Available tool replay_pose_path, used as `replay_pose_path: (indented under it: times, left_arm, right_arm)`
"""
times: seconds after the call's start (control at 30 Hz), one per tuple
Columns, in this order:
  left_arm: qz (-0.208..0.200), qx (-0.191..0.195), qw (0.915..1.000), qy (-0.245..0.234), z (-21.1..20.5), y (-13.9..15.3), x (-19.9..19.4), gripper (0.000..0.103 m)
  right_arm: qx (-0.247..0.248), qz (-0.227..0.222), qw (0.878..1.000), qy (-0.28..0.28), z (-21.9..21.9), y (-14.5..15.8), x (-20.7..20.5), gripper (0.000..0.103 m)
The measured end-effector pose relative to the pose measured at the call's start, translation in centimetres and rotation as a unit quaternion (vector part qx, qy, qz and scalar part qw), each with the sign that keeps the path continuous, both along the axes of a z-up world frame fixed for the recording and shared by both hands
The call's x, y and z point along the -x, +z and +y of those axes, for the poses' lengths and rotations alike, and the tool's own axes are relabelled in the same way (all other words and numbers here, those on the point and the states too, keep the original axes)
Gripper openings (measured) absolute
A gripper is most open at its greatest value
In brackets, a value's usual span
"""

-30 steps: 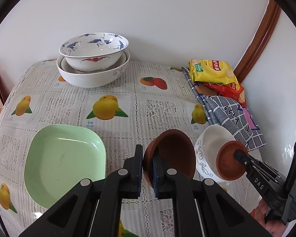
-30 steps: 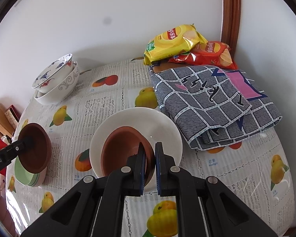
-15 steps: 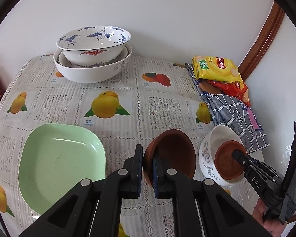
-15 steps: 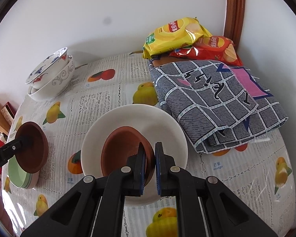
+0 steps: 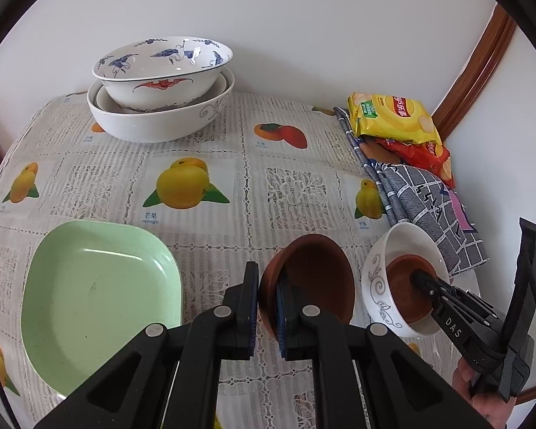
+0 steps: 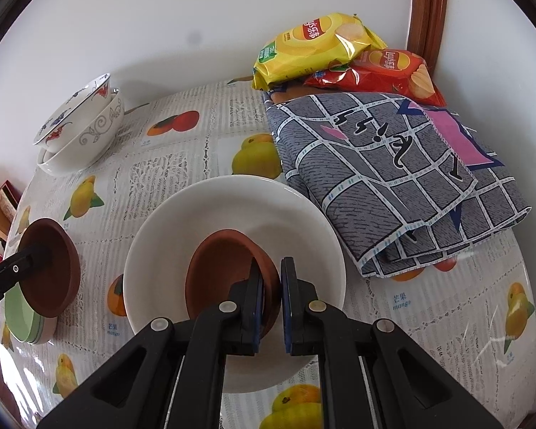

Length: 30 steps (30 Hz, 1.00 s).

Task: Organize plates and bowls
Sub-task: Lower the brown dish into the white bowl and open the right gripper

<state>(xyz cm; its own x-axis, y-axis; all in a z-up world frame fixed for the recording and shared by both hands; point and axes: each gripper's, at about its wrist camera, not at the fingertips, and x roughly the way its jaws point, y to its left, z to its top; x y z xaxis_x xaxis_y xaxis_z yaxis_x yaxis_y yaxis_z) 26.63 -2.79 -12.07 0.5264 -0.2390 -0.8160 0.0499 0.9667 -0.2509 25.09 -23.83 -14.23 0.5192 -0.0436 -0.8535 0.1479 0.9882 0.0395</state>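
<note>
From the left wrist alone — white bowl's (image 5: pixel 378 286) scroll-patterned outer wall shows.

Two brown bowls (image 5: pixel 314 279) (image 6: pixel 228 271), one in each claw. Three white bowls (image 5: pixel 382 282) (image 5: pixel 160 121) (image 5: pixel 160 68), one green plate (image 5: pixel 96 304), two chip bags (image 6: pixel 314 50) (image 6: pixel 386 71), one folded cloth (image 6: pixel 393 164).

Domestic dining corner. Evidence: fruit-print tablecloth (image 5: pixel 203 186) over table against white wall, stacked porcelain bowls (image 5: pixel 160 96), crisp packets (image 6: pixel 314 50), folded cloth (image 6: pixel 393 171), wooden door trim (image 5: pixel 475 71).
</note>
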Motion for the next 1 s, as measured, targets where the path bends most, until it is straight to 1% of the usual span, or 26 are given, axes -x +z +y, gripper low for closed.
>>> replay_pose_path:
  times: [0.13, 0.27, 0.47, 0.8, 0.93, 1.0]
  left_arm:
    - [0.001, 0.001, 1.0, -0.002, 0.0, -0.2, -0.2, 0.009]
    - [0.002, 0.002, 1.0, -0.002, 0.1, -0.3, -0.3, 0.009]
    - [0.004, 0.005, 1.0, -0.001, 0.4, -0.5, -0.5, 0.009]
    - [0.009, 0.008, 0.9999, 0.001, 0.7, -0.9, -0.7, 0.009]
    - [0.008, 0.005, 1.0, 0.0, 0.6, -0.9, -0.7, 0.009]
    - [0.004, -0.003, 1.0, -0.001, 0.5, -0.8, -0.6, 0.009]
  right_arm:
    - [0.005, 0.003, 1.0, 0.003, 0.2, -0.1, -0.2, 0.009]
    - [0.026, 0.006, 1.0, 0.005, 0.7, -0.3, -0.5, 0.009]
    - [0.031, 0.015, 0.999, 0.007, 1.1, -0.9, -1.0, 0.009]
    - [0.067, 0.017, 0.998, 0.011, 2.0, -1.3, -1.5, 0.012]
    - [0.083, 0.014, 0.996, 0.016, 2.3, -1.5, -1.5, 0.013]
    - [0.085, 0.011, 0.996, 0.017, 2.4, -1.5, -1.5, 0.014]
